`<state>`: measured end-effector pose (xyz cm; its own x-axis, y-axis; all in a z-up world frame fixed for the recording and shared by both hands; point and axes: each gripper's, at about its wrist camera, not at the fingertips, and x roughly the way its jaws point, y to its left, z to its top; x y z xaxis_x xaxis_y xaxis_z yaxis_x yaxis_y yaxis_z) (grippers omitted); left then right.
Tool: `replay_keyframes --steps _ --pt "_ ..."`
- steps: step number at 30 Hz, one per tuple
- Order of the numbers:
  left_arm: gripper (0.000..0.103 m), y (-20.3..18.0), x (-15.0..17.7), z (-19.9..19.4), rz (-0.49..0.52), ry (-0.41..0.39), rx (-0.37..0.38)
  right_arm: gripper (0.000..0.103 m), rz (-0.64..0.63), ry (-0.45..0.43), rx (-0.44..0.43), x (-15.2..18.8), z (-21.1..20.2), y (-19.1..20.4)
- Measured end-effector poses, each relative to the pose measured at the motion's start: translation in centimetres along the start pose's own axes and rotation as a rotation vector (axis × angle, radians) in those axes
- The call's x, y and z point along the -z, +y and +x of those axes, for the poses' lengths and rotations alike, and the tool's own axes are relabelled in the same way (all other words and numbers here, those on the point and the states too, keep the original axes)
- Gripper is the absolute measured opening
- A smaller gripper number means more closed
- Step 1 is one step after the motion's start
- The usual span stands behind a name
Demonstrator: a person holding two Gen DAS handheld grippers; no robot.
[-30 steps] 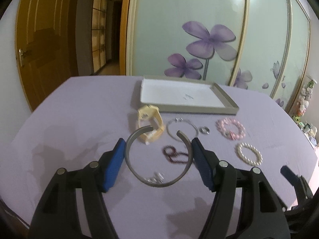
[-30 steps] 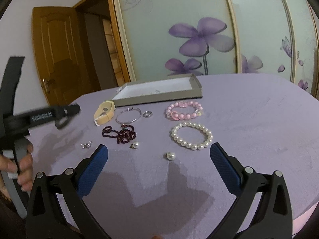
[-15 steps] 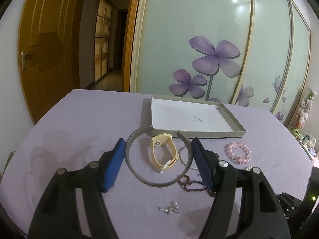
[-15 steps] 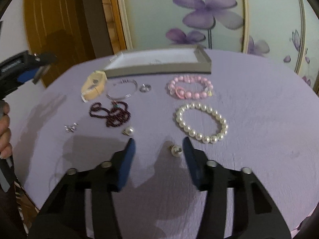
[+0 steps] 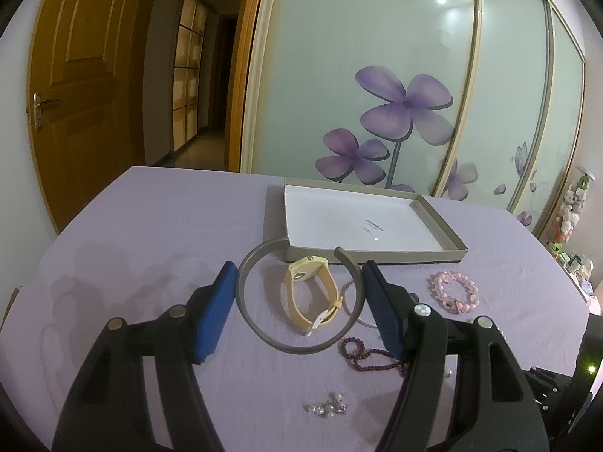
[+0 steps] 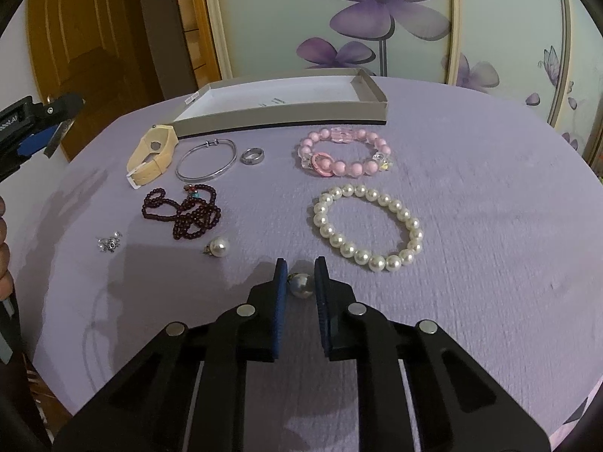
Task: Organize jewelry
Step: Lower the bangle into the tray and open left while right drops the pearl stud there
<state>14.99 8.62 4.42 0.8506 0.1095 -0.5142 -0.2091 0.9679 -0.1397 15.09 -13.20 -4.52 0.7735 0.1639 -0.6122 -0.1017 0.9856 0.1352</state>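
My left gripper [image 5: 299, 266] is shut on a grey open bangle [image 5: 301, 348], held above the purple cloth just in front of the shallow grey box [image 5: 441, 222]. A beige watch band [image 5: 312, 293] lies on the table beneath the bangle. In the right wrist view my right gripper [image 6: 300, 261] is low over the cloth. Its jaws are closing on a pearl earring [image 6: 301, 286], which sits between the blue pads and touches them. The box [image 6: 282, 118] stands at the far side with a white, bare floor.
On the cloth lie a pink bead bracelet [image 6: 343, 154], a pearl bracelet [image 6: 367, 222], a dark red bead string [image 6: 184, 211], a thin silver bangle [image 6: 206, 165], a ring [image 6: 252, 156], another pearl earring [image 6: 218, 246] and small silver studs [image 6: 109, 243].
The left gripper carried the grey bangle forward to the box's near edge. The right gripper tipped down and went from wide open to closed around the pearl earring.
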Motion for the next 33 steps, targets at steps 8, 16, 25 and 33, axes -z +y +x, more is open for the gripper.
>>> replay_keyframes --steps 8,16,25,33 --pt "0.067 0.0 -0.3 0.3 0.006 0.004 0.004 0.014 -0.017 -0.016 0.005 0.4 -0.1 0.2" --pt "0.067 -0.6 -0.9 0.7 0.024 -0.002 -0.001 0.014 -0.037 -0.064 -0.047 -1.3 -1.4 0.2" --pt "0.067 -1.8 -3.0 3.5 0.035 0.021 0.002 0.014 -0.107 -0.2 -0.069 -8.4 -2.4 -1.4" --pt "0.067 -2.9 -5.7 8.2 0.016 0.045 0.031 0.014 -0.169 -0.199 -0.092 -15.0 2.6 -2.2"
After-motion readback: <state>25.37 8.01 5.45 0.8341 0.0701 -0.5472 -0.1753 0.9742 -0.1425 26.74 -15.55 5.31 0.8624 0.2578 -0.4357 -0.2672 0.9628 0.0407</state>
